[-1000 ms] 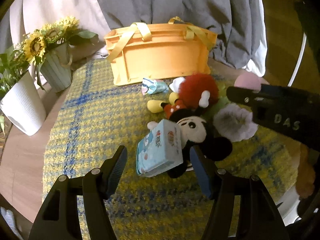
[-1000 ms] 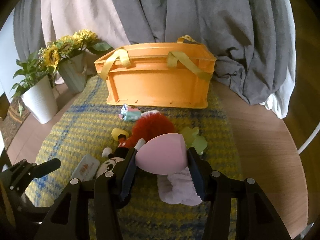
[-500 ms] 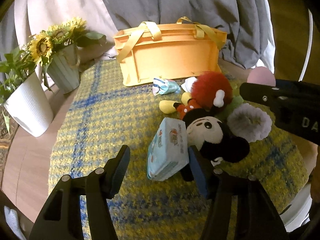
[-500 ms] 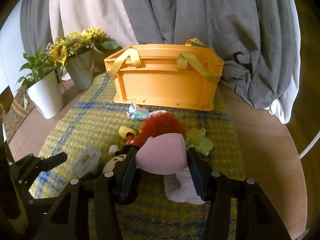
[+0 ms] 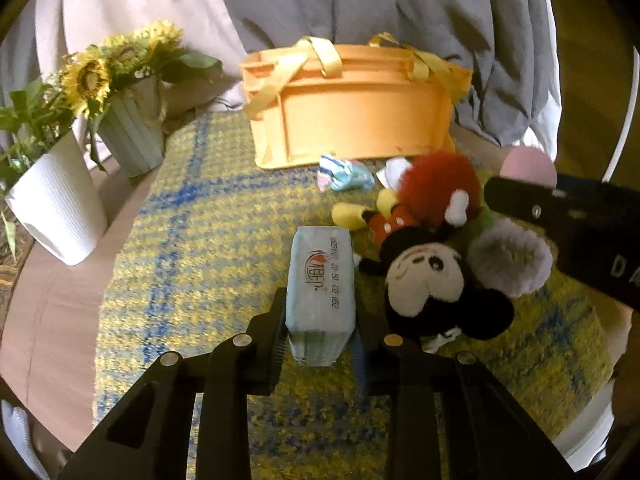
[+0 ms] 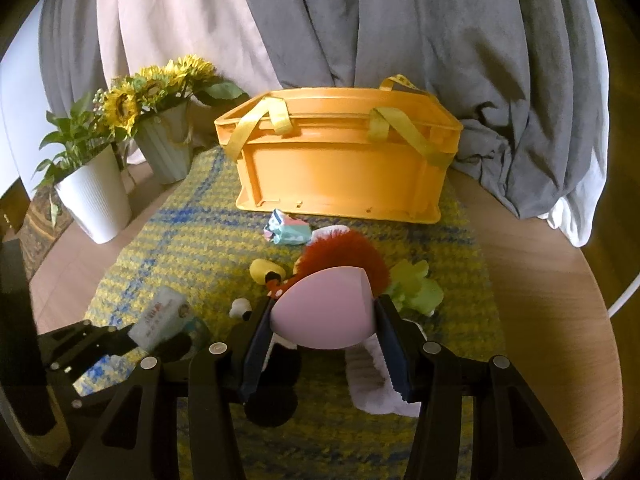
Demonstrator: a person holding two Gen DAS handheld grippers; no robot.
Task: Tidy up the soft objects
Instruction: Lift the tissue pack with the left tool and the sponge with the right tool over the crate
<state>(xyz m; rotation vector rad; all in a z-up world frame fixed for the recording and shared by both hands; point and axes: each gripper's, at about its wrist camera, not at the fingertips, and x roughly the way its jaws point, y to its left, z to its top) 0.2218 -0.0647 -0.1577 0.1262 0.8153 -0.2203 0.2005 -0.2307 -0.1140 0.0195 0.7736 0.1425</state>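
Here, at the round table, I am gripping a pale blue tissue pack [image 5: 322, 292] with my left gripper [image 5: 320, 336], both fingers pressing its sides as it is lying on the yellow-and-blue woven mat [image 5: 208, 232]. In the left wrist view the pack is sitting just beside a Mickey Mouse plush [image 5: 428, 280], which is lying on its back near the middle of the mat. A red fluffy pom-pom [image 5: 436, 188] is resting against the plush's legs, with a grey-lilac fuzzy scrunchie [image 5: 510, 258] touching its right side and a small pastel wrapped pouch [image 5: 344, 170] lying just in front of the orange crate [image 5: 360, 124].

My right gripper [image 6: 324, 320] is clamping a pink egg-shaped sponge [image 6: 326, 314] between its blue-padded fingers, holding it above the pile of toys. Under it, a light green soft piece [image 6: 416, 284] is showing just right of the pom-pom. The crate, with yellow strap handles, is standing at the far edge of the mat, well apart from both tools. A sunflower pot [image 6: 160, 148] and a white ribbed planter [image 6: 98, 200] are standing to the left, off the mat, with grey and pale drapes [image 6: 440, 32] hanging behind.
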